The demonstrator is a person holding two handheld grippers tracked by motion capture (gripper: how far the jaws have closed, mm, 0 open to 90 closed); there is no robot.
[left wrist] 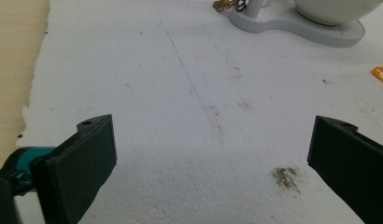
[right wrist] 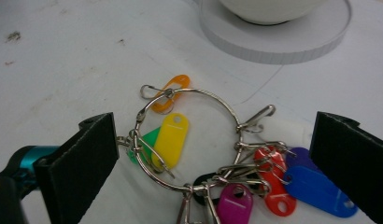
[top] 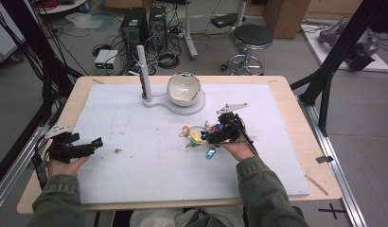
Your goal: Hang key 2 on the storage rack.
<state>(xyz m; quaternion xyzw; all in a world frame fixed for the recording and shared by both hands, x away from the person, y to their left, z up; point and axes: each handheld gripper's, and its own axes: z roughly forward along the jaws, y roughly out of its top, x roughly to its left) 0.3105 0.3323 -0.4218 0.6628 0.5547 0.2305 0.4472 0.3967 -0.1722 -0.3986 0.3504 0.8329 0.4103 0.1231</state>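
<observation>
The right tool [top: 212,137] hovers low over the key ring [right wrist: 187,140], its jaws spread wide and gripping nothing; in the right gripper view the ring lies flat on the white sheet [top: 149,142] between the two jaws, the left jaw just beside the ring's 9 o'clock edge and the right jaw near the blue tag [right wrist: 318,190] at 4 o'clock. On the ring, the orange tag [right wrist: 173,91] sits at 12 o'clock, the yellow tag [right wrist: 171,140] and a green tag [right wrist: 147,140] inside at 9 o'clock, and the red tag [right wrist: 273,179], purple tag [right wrist: 299,156] and magenta tag [right wrist: 234,205] bunch with loose clips from 4 to 6 o'clock. In the high view the ring lies right of the bench [top: 296,118] centre, at 6 o'clock from the bowl [top: 183,89] on its white stand [top: 156,100]. The left tool [top: 95,143] rests at the sheet's 9 o'clock edge, jaws released and well apart, with a brown smudge [left wrist: 285,177] near its right jaw.
</observation>
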